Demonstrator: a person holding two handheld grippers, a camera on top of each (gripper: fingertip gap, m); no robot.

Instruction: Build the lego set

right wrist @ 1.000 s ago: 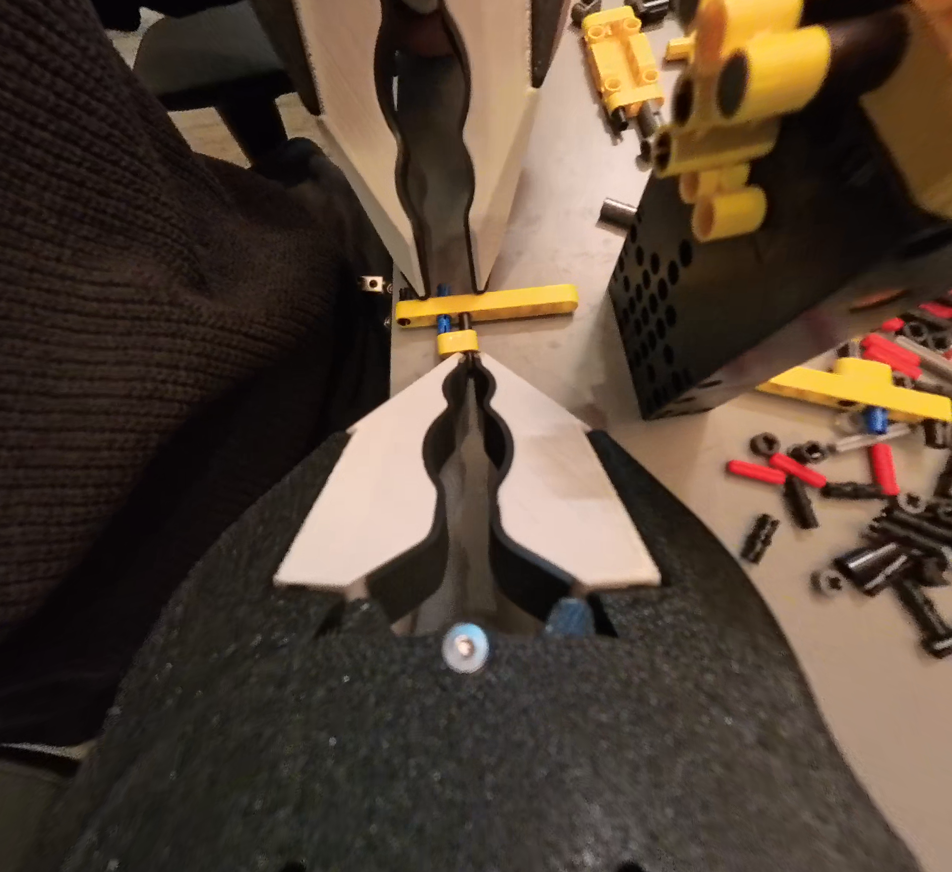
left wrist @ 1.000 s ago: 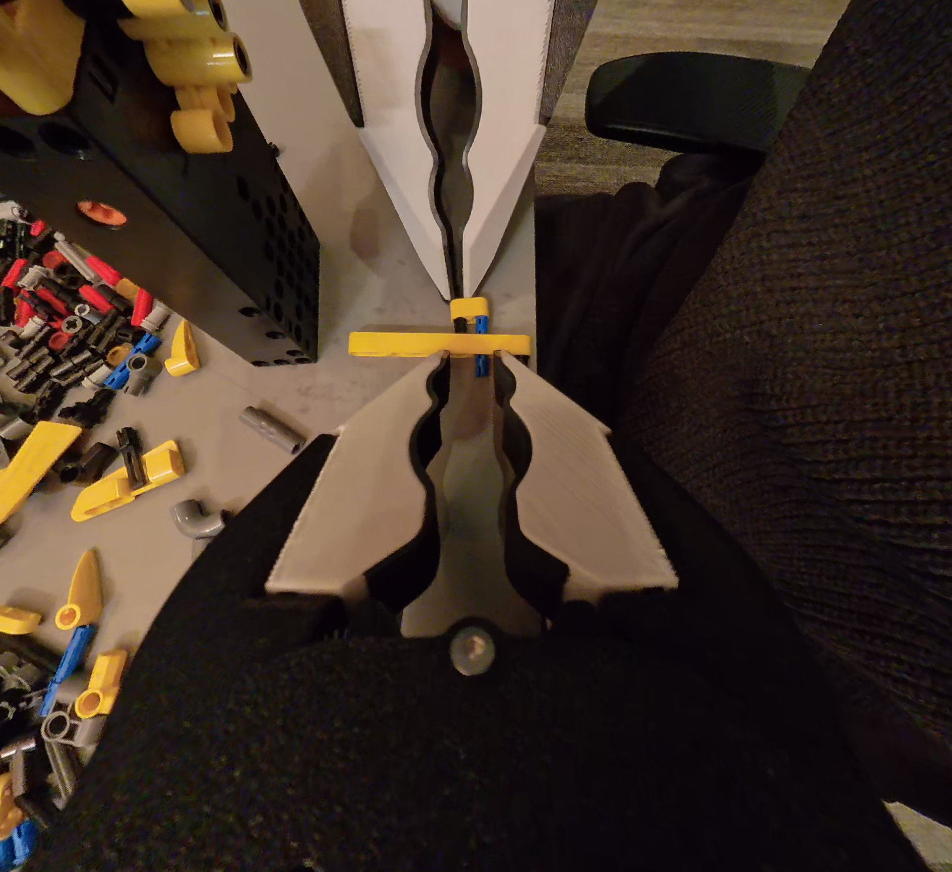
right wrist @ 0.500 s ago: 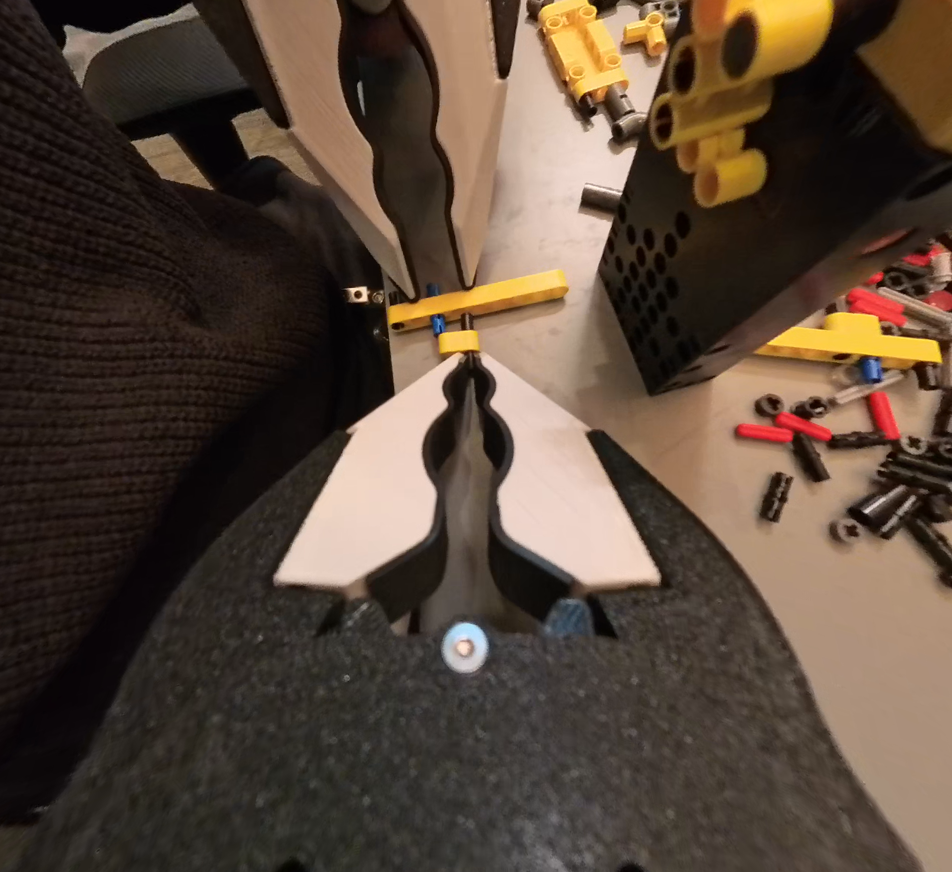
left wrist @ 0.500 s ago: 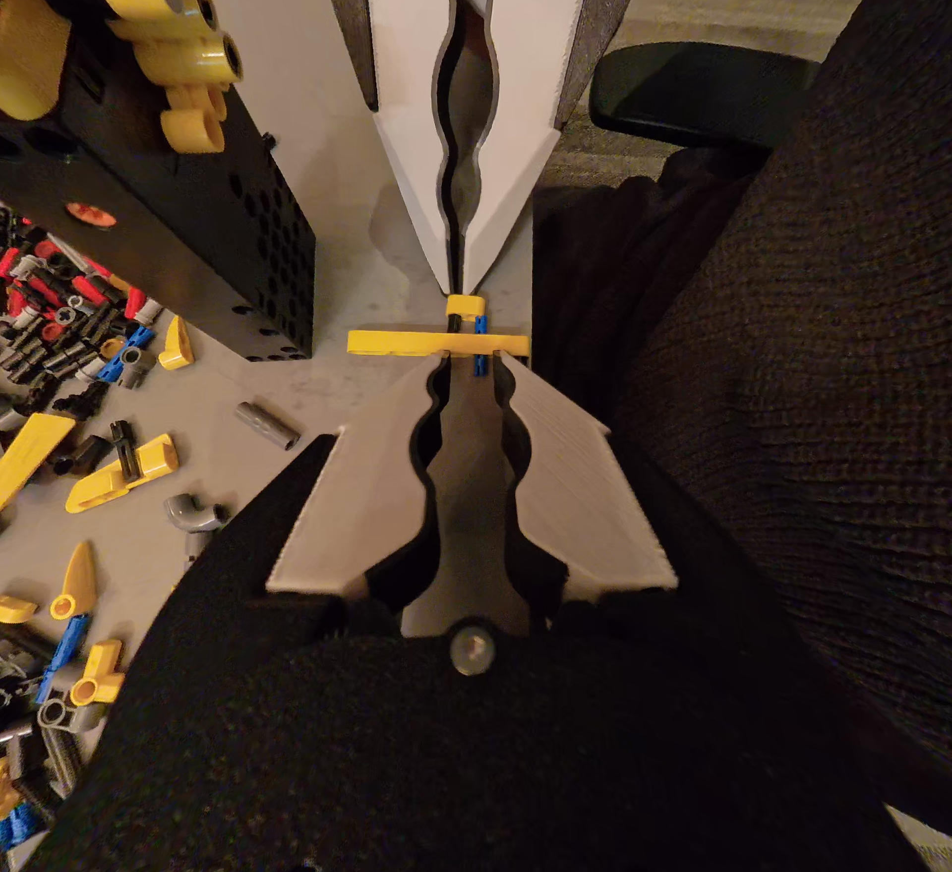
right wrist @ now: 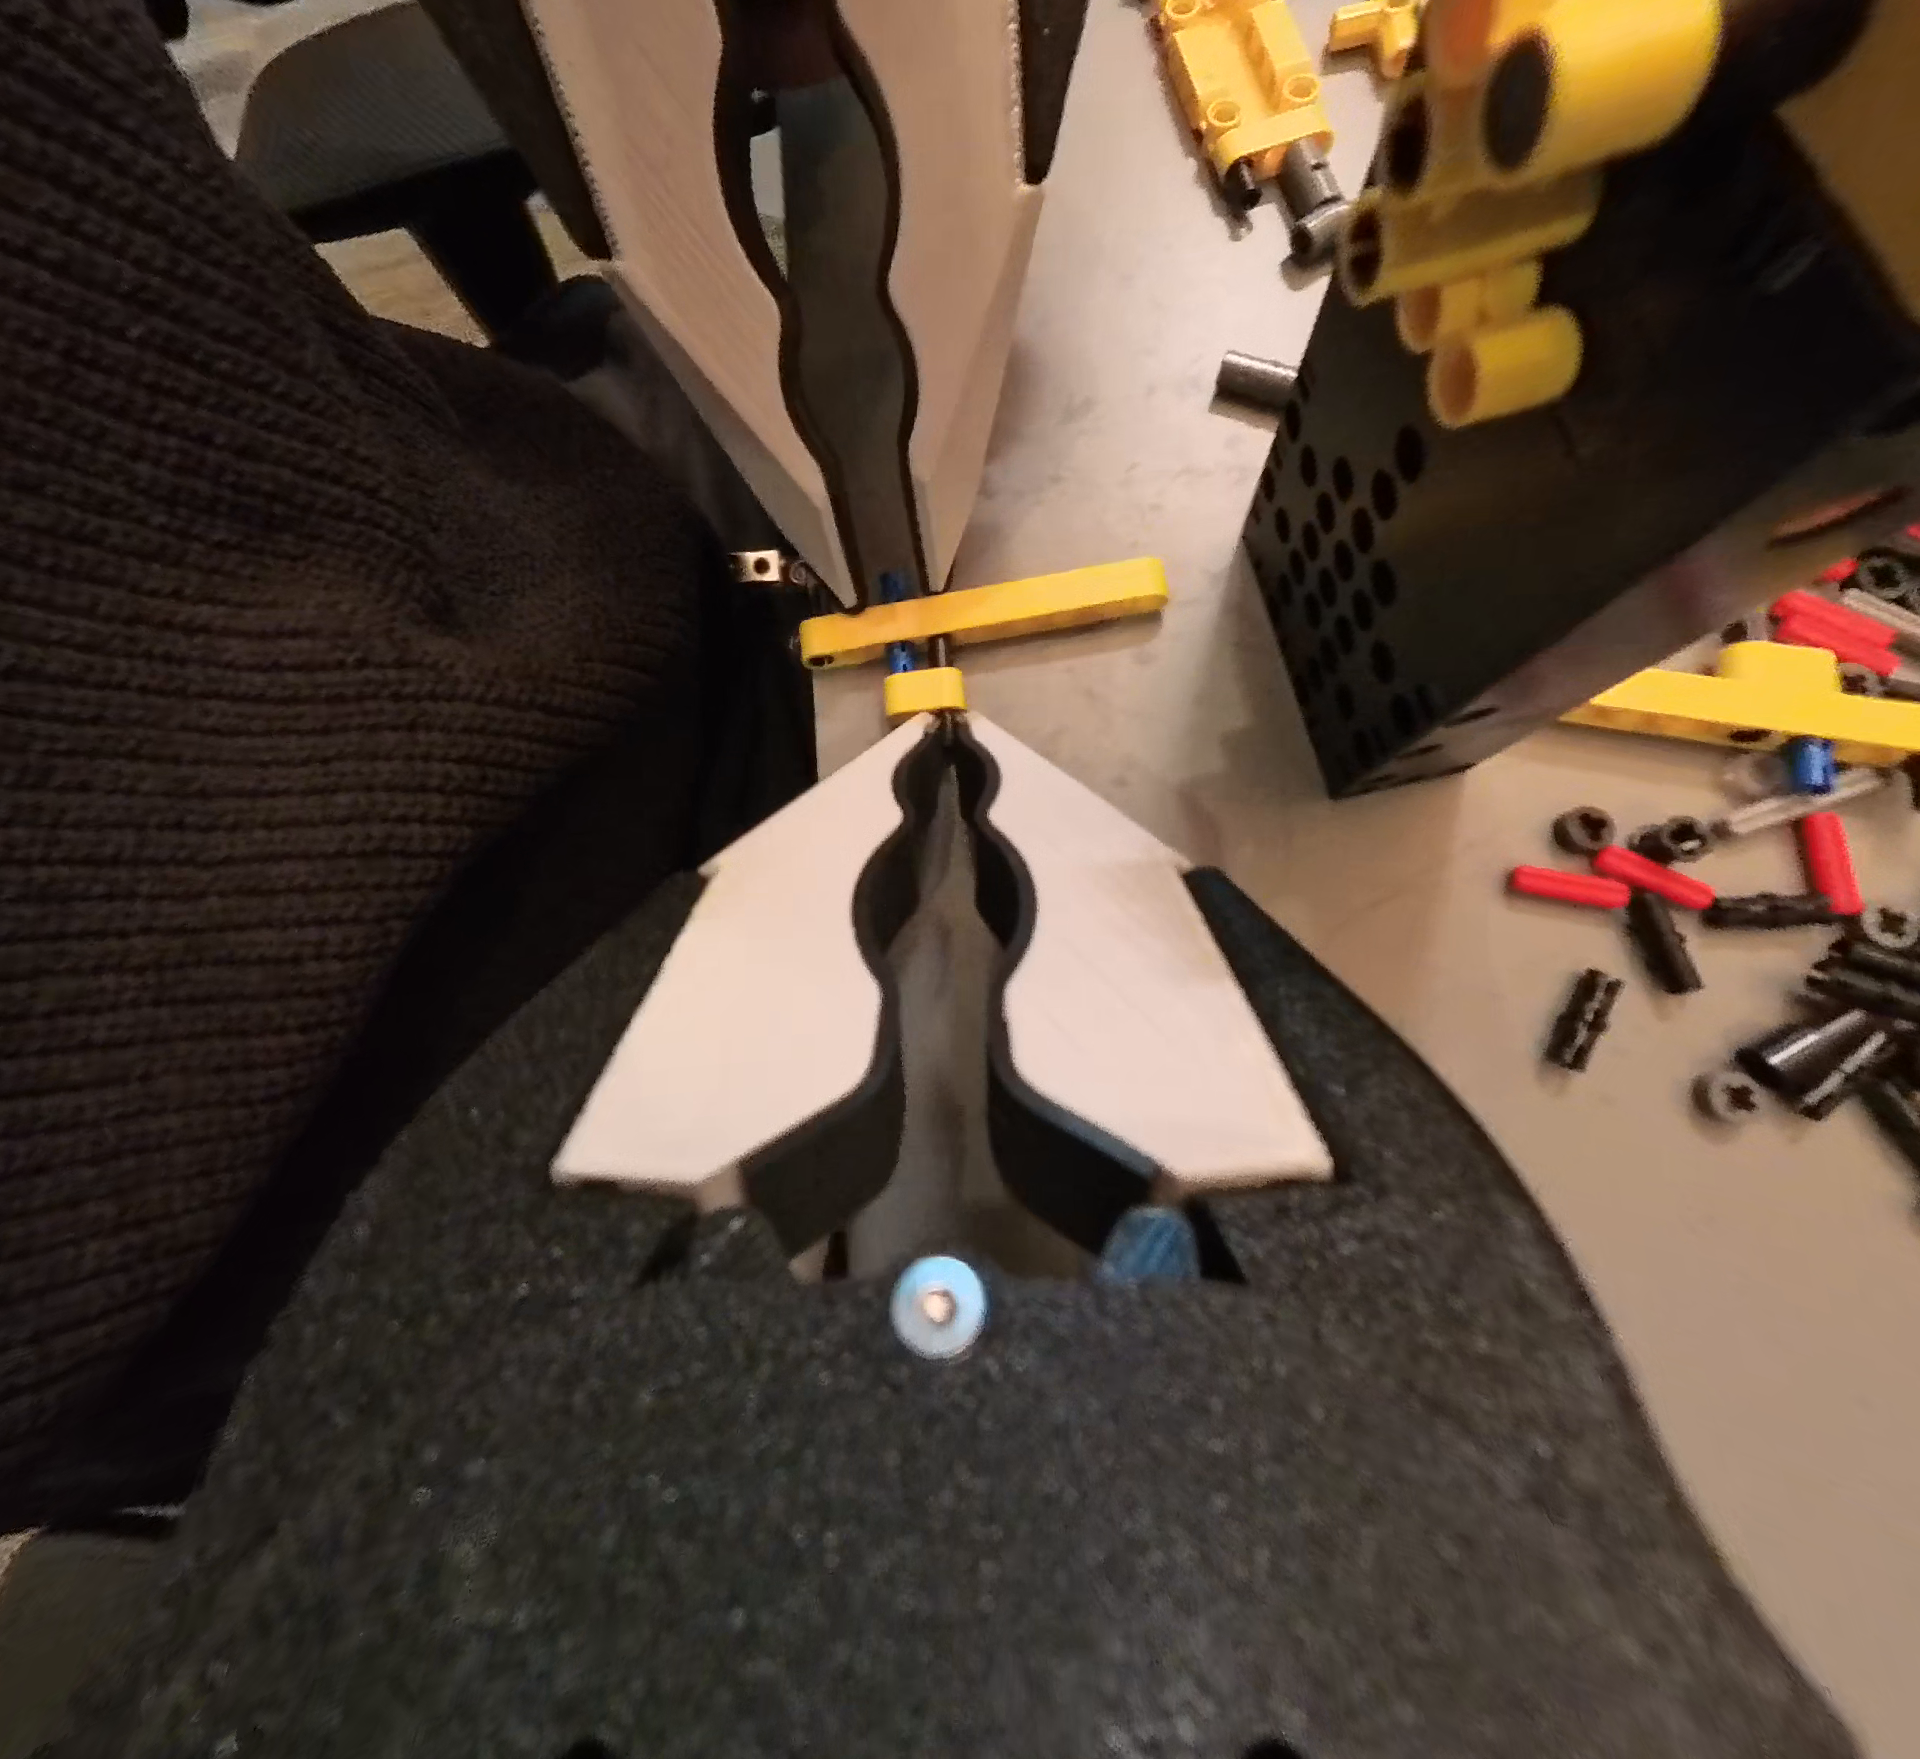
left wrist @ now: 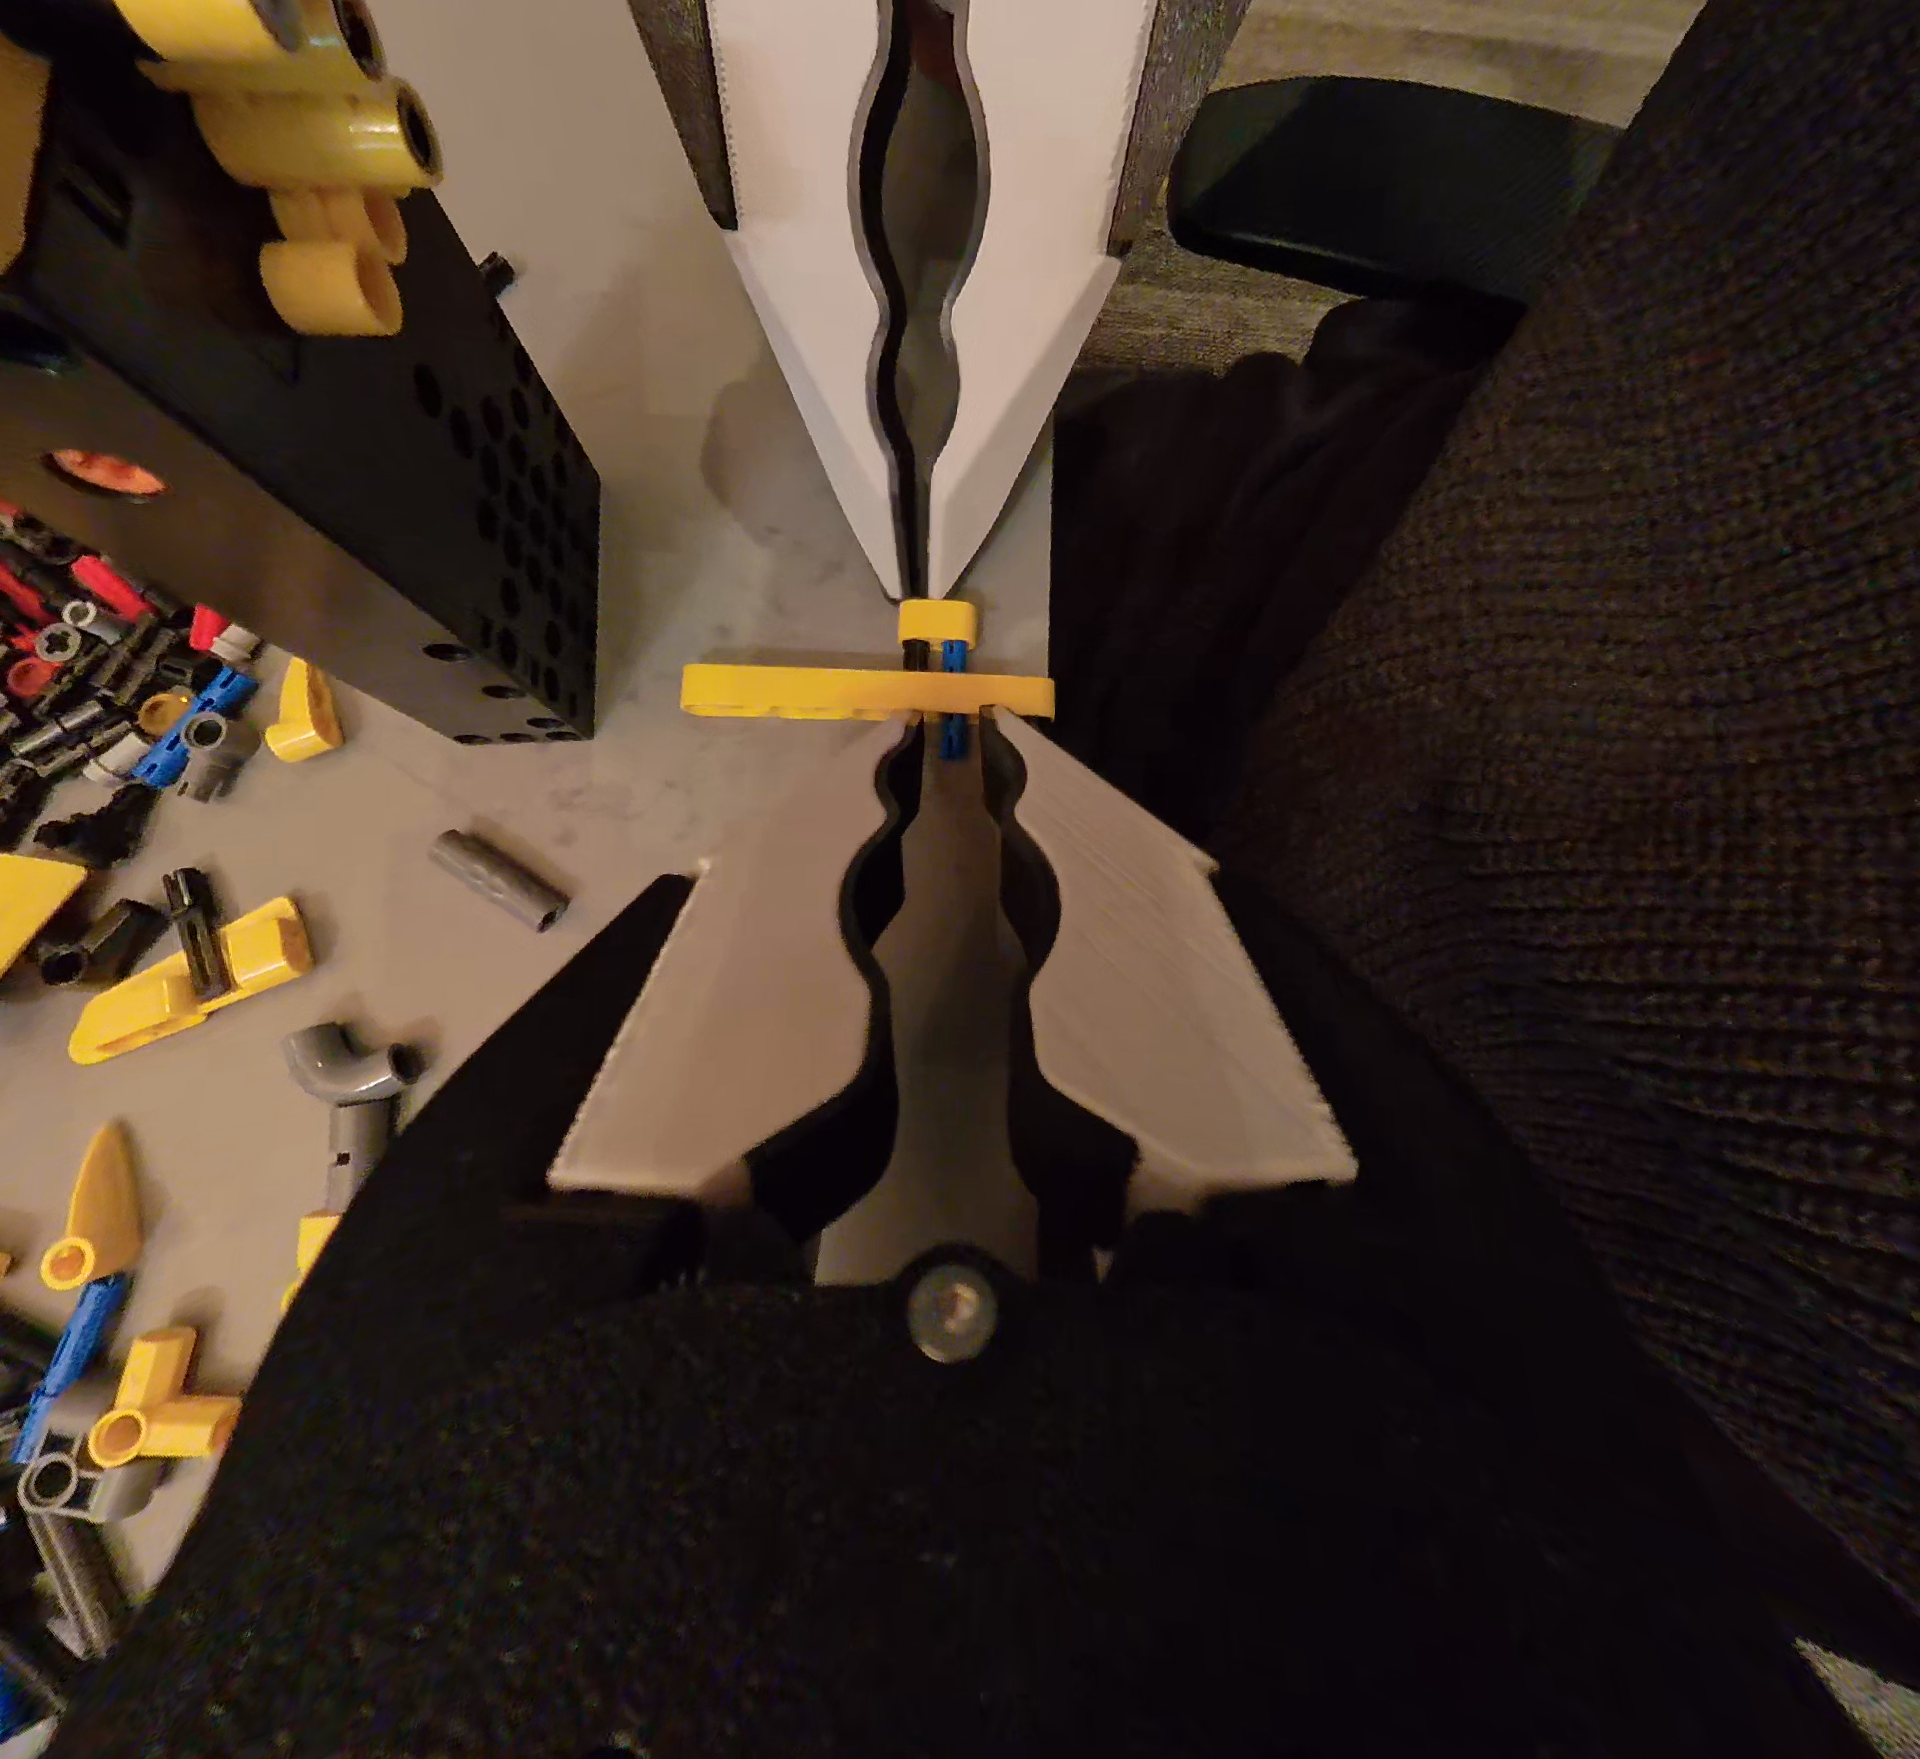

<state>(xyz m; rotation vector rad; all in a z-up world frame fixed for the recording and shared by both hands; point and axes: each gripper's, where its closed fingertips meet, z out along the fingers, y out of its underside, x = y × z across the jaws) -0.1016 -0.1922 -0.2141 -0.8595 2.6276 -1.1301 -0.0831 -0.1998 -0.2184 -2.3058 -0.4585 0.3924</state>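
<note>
My left gripper is shut on a blue pin that passes through a long yellow beam lying across its tips. My right gripper faces it tip to tip. It is shut on a black pin stub that carries a small yellow connector. The connector sits just off the beam, joined to it by the black and blue pins. In the left wrist view the right gripper points down at the connector. In the right wrist view the left gripper points down at the beam.
A black perforated box topped by a yellow brick assembly stands close beside the grippers; it also shows in the right wrist view. Several loose pins and yellow parts litter the grey table. A person's dark knit sleeve and a chair armrest are past the table edge. Less than 4 cm separates the two grippers' tips.
Both grippers keep their hold on the joined parts. The pair has drifted slightly and the right gripper has tilted, so the black box and loose parts shift in both views.
</note>
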